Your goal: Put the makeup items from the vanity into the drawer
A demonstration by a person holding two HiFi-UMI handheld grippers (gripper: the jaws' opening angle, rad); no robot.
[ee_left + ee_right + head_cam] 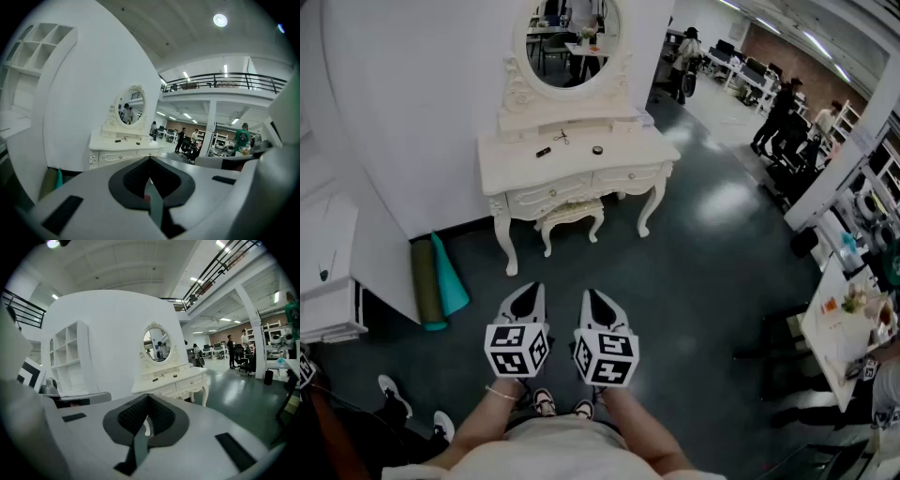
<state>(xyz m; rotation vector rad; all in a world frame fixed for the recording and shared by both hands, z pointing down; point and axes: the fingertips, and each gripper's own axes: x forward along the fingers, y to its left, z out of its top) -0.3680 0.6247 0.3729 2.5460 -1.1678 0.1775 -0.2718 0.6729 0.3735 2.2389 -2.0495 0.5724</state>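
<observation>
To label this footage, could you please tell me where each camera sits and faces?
Head view: on the person's head, looking down and ahead at the vanity; left claw, right claw, forearms, feet show.
Left gripper view: on the left claw, facing the vanity; its shut jaws show.
Right gripper view: on the right claw, likewise.
All share the vanity.

Closed, empty left gripper (pixel 150 160); distant vanity (pixel 118 153)
</observation>
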